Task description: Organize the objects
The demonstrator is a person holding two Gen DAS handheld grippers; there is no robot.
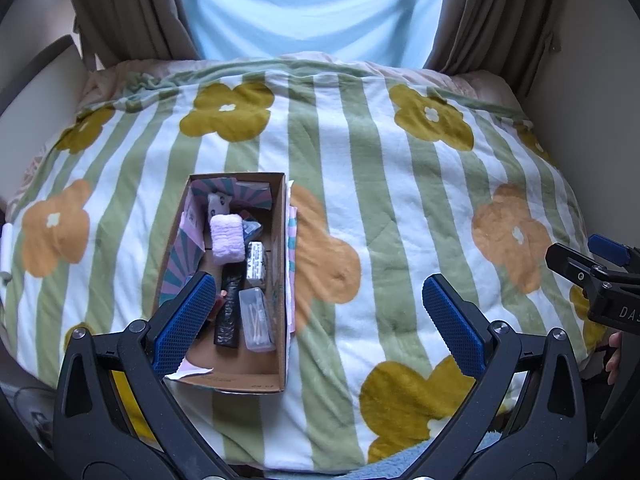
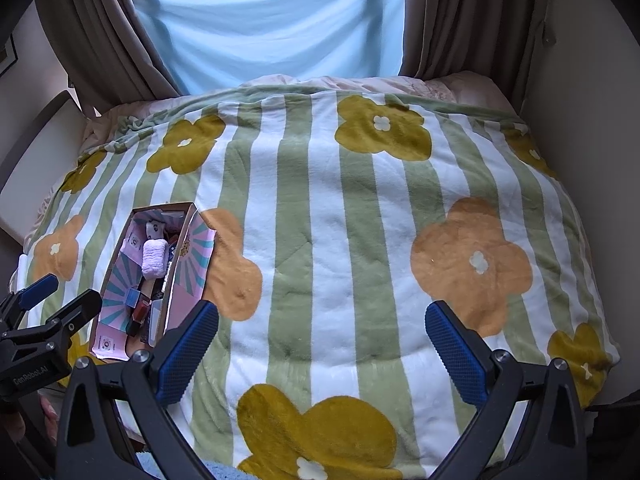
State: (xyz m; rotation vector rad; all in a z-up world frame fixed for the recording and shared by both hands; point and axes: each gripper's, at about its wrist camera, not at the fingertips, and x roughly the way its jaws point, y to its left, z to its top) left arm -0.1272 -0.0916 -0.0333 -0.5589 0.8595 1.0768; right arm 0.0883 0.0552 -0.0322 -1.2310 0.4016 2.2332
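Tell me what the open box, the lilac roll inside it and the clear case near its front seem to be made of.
Box: brown cardboard, matte, with raw cut edges and a printed paper outside.
Lilac roll: soft fuzzy fabric, probably a rolled cloth; ribbed, plush surface.
Clear case: likely hard transparent plastic, slightly glossy; white stick-like pieces show through.

A flowered striped blanket (image 2: 320,240) covers the bed; brown curtains (image 2: 460,20) flank perhaps a daylit window.

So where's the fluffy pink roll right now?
The fluffy pink roll lies inside the cardboard box on the blanket's left side, just beyond the black tube.
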